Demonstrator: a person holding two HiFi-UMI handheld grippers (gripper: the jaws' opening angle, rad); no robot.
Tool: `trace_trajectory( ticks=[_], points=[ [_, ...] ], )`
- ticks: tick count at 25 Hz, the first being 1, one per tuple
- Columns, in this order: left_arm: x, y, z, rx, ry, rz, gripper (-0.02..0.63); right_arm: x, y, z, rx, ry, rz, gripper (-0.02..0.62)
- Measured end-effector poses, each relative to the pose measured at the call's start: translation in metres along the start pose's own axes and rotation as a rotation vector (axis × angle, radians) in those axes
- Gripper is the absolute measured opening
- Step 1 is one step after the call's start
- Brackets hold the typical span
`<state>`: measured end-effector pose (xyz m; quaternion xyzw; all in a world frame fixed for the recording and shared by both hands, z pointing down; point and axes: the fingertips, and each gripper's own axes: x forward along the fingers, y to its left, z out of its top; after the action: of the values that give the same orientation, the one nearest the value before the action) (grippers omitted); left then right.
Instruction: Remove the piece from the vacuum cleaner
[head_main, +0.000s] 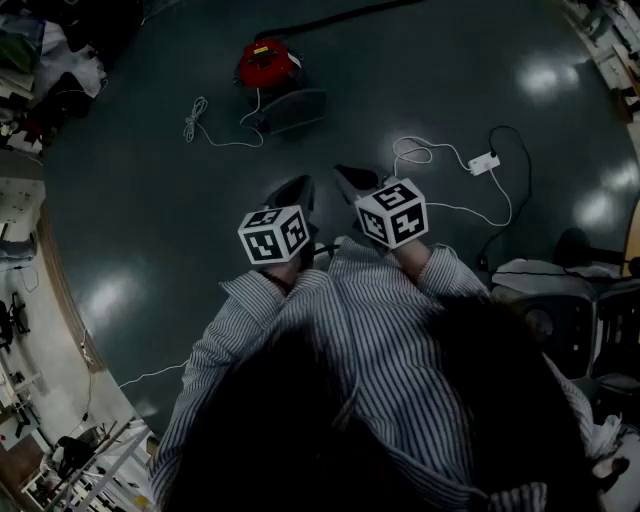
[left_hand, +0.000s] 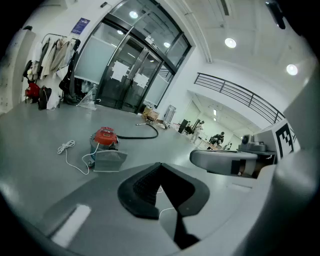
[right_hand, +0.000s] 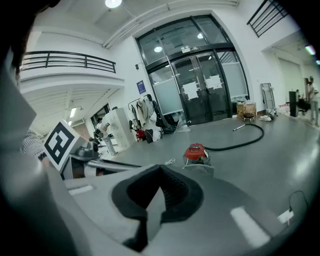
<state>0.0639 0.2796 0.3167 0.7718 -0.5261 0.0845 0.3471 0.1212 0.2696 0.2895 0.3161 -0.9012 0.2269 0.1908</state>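
While the head view stays dim, w/ dark hair and a striped shirt (head_main: 370, 330) filling its lower half, both hands are hiding behind the marker cubes; only the sleeves are showing. The vac (head_main: 267, 65) is sitting on the floor (head_main: 150, 220) well ahead of both grippers, its red top showing but its lower body hard to make out. A grey piece (head_main: 295, 110) is leaning at its front, touching it; can't tell if it's clipped on or just resting. A black hose (right_hand: 240, 144) is running from the vac toward the glass doors (right_hand: 200, 95), its far end small & blurry. A white cord (head_main: 215, 130) is lying just left of the vac, partly coiled.

The left gripper (left_hand: 160, 165) is pointing fwd & slightly down, jaws closed together w/ nothing between them. The right gripper (right_hand: 160, 167) is pointing the same way just beside it, near but apart, its jaws likewise pressed together & empty. Both are aiming roughly at the vac, neither touching it.
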Motion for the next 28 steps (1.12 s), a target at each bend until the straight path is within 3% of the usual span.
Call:
trace_trajectory(
  ticks=[15,20,28],
  points=[
    [0.010,0.013,0.012,-0.030,-0.011,-0.006,0.006,0.017,-0.002,0.001,-0.016,0.050,0.011,0.000],
    [0.016,0.005,0.015,-0.083,-0.034,-0.071,0.006,0.018,-0.013,0.005,0.014,0.028,0.001,0.002],
    [0.030,0.001,0.014,-0.099,-0.043,-0.048,0.006,0.016,-0.032,0.012,0.029,0.012,0.011,0.002]
  ],
)
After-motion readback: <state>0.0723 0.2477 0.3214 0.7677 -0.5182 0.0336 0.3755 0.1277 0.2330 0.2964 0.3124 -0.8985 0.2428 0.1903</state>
